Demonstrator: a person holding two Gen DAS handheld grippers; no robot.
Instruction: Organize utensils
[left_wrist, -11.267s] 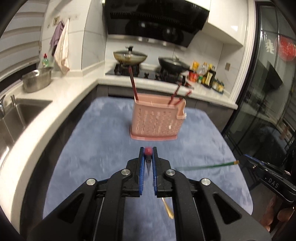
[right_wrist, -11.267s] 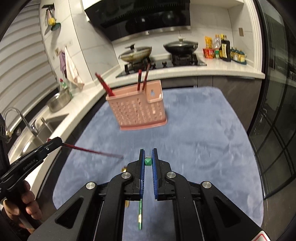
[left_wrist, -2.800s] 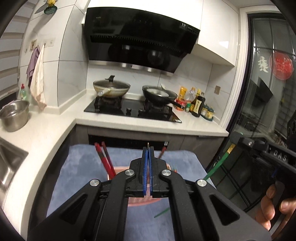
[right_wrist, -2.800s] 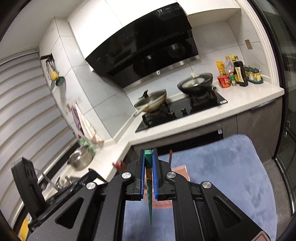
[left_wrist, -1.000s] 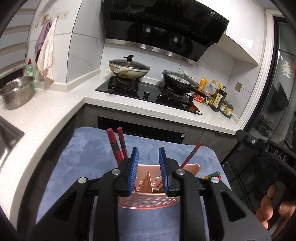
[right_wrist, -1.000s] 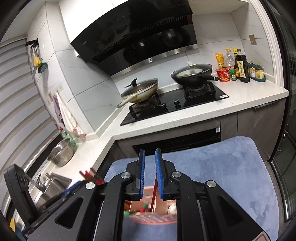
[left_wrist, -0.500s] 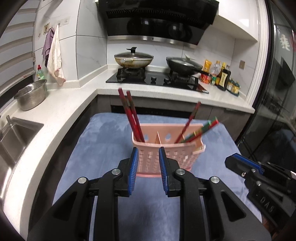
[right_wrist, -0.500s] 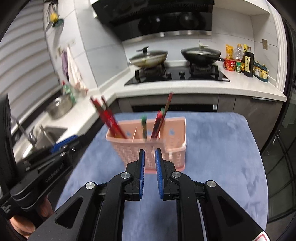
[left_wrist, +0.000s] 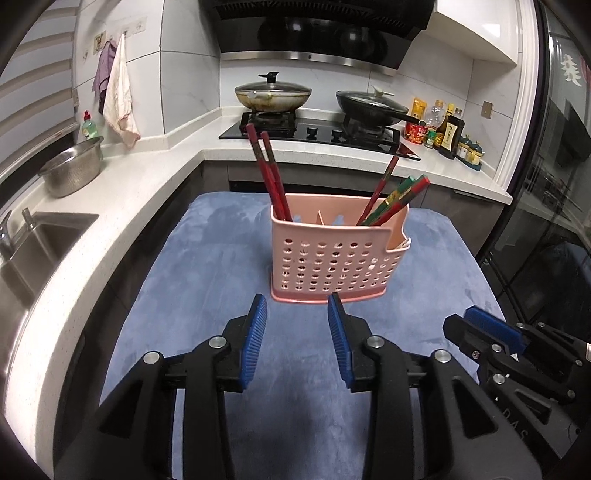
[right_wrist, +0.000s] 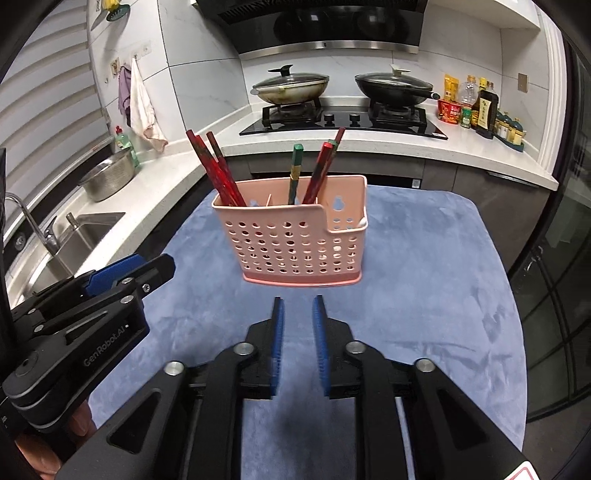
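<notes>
A pink perforated utensil holder (left_wrist: 334, 258) stands upright on a blue mat (left_wrist: 207, 295); it also shows in the right wrist view (right_wrist: 295, 243). Red chopsticks (left_wrist: 267, 173) lean in its left compartment, and red and green chopsticks (left_wrist: 395, 199) lean in its right one; the green chopstick (right_wrist: 294, 173) shows upright in the right wrist view. My left gripper (left_wrist: 297, 339) is open and empty, a little in front of the holder. My right gripper (right_wrist: 298, 336) is open and empty, also in front of it.
A white counter wraps around the back and left, with a sink (right_wrist: 74, 240), a steel bowl (left_wrist: 72, 171), a stove with two pans (left_wrist: 273, 94) and sauce bottles (left_wrist: 448, 134). A glass door (left_wrist: 554, 184) is on the right.
Both grippers released their chopsticks into the holder, then opened and drew back and down from above it. The holder now sits farther ahead in both views.
</notes>
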